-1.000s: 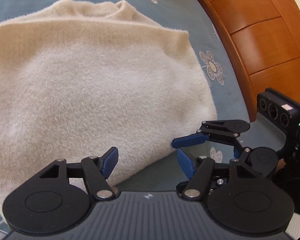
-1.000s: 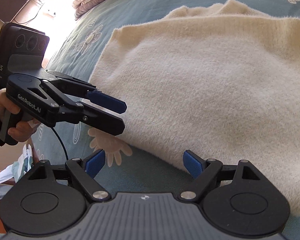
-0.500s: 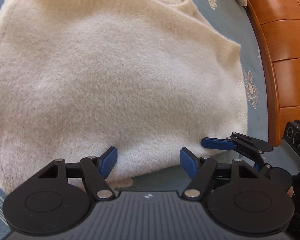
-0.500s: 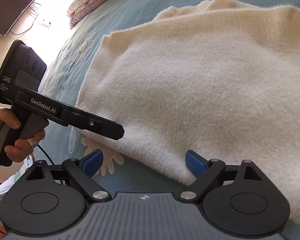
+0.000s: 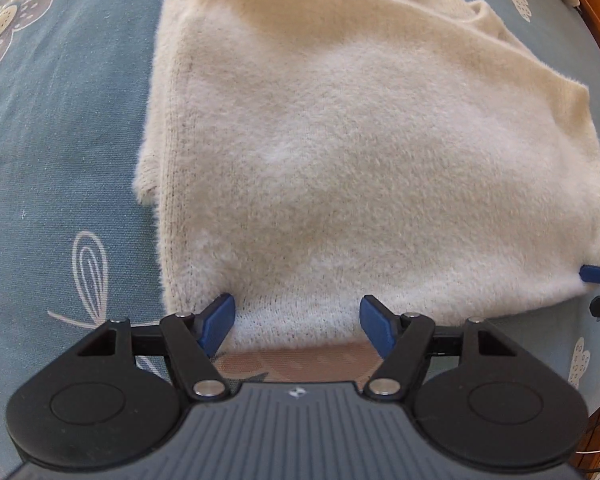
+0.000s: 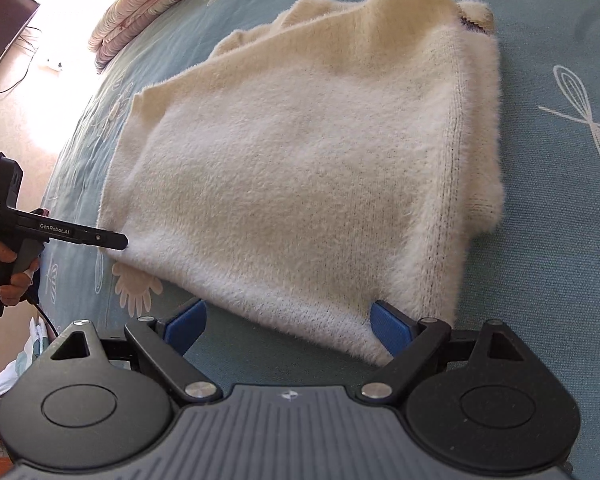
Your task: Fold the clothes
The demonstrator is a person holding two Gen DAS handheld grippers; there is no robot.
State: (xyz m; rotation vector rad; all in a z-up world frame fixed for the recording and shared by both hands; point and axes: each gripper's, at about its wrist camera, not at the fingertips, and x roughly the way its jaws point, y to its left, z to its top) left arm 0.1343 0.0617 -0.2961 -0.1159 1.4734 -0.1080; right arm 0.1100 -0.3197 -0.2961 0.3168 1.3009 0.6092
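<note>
A: What's biggest here, and where does the sweater lie?

B: The blue flowered bedspread (image 5: 60, 128) fills both views. The cream sweater (image 5: 360, 152) lies flat on it in a rough rectangle, with doubled layers showing along one side edge, so it already lies at least partly folded.

A: And the claws, relative to the sweater?

B: Both sit at its near hem. The left gripper (image 5: 298, 322) has its jaws spread wide, with the hem between its blue pads and nothing pinched. The right gripper (image 6: 288, 322) is likewise spread at the hem's other end, empty.

A: How far along, then?

B: Hard to settle. It fits a further fold about to be taken, or a finished fold just let go.
</note>
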